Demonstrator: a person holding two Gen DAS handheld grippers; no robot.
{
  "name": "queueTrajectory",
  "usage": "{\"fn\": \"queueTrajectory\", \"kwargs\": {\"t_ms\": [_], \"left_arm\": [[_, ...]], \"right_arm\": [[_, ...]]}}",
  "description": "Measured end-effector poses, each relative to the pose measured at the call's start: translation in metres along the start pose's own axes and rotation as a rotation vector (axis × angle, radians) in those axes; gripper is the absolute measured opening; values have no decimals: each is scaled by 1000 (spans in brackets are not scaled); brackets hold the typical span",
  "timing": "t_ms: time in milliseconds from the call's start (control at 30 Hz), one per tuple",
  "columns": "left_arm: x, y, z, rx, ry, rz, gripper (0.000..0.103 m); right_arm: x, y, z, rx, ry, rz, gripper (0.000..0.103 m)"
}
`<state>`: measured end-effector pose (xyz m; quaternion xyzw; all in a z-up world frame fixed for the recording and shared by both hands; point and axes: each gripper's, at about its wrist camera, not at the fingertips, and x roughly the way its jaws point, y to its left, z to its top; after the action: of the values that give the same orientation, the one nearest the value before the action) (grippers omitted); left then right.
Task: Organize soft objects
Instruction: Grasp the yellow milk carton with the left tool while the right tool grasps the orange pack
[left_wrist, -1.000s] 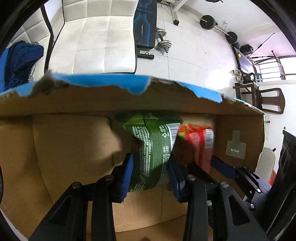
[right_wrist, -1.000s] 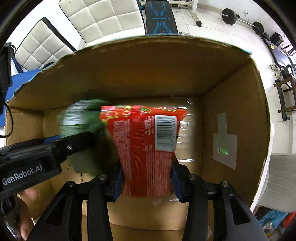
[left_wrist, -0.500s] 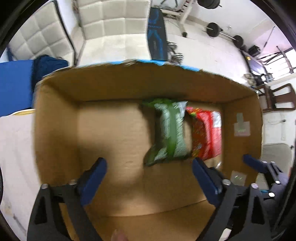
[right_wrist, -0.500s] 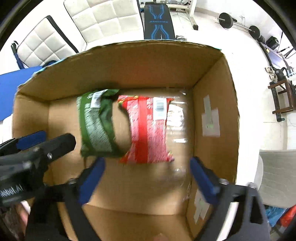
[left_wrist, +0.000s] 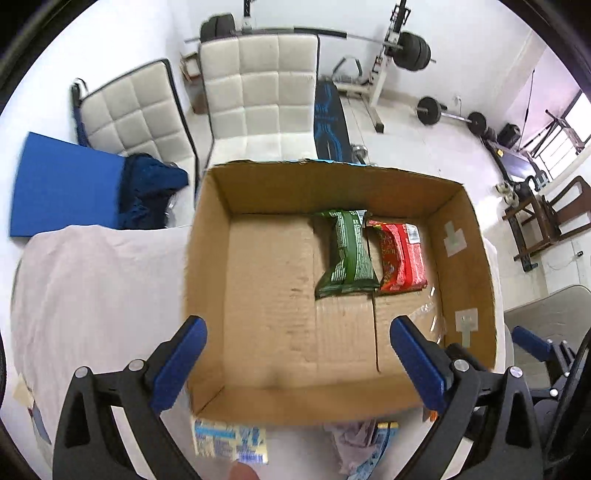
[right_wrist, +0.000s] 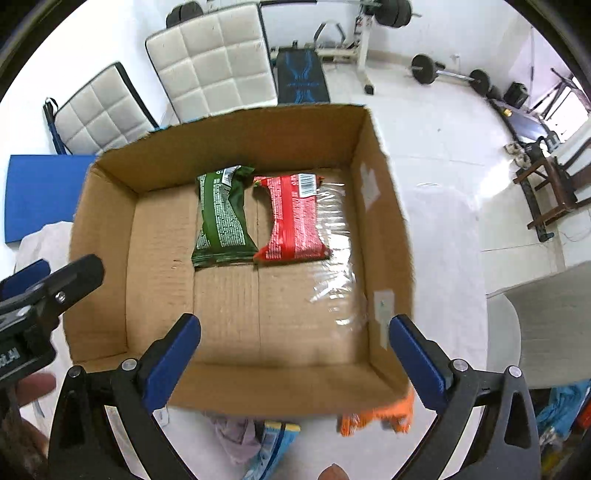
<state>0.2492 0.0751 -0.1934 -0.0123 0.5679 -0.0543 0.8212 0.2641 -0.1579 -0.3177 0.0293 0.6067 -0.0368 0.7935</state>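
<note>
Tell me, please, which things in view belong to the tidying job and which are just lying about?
Part of the job:
cardboard box
green packet
red packet
orange packet
light blue packet

Just lying about:
white padded chairs
weight bench
barbell
blue mat

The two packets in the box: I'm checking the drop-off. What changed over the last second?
Both were let go. The left claw released the green packet, the right claw the red packet, and both claws opened wide and pulled up out of the cardboard box. The packets stayed side by side on the box floor.
</note>
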Motion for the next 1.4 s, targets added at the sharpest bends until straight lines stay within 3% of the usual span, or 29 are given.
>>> {"fn": "queueTrajectory", "kwargs": {"t_ms": [133,367,500,600,867,1133,1233,1400], "left_arm": [[-22,1,-17,-16,-29,2,102],[-67,-11,-51,2,-112,67,102],[-86,-13,-66,-14,-116,65,102],[-85,-7,-80,-54,-82,75,102],[-20,53,-134,-293,161,67,102],[52,130,-176,-783,320,-88,102],[74,135,-172,-850,347,-110,102],[106,129,-163,-850,397,-67,102]], "right_arm": [[-27,-5,-16,10,-47,-11,103],[-85,-5,-51,-23,-126,-13,103],[-113,-11,-70,-23,-124,33,103],[-112,-21,-84,1,-85,52,103],[-23,-29,-127,63,151,120,103],[30,-86,-140,328,199,112,103],[37,-97,-140,342,197,85,103],[36,-103,-138,338,170,60,103]]}}
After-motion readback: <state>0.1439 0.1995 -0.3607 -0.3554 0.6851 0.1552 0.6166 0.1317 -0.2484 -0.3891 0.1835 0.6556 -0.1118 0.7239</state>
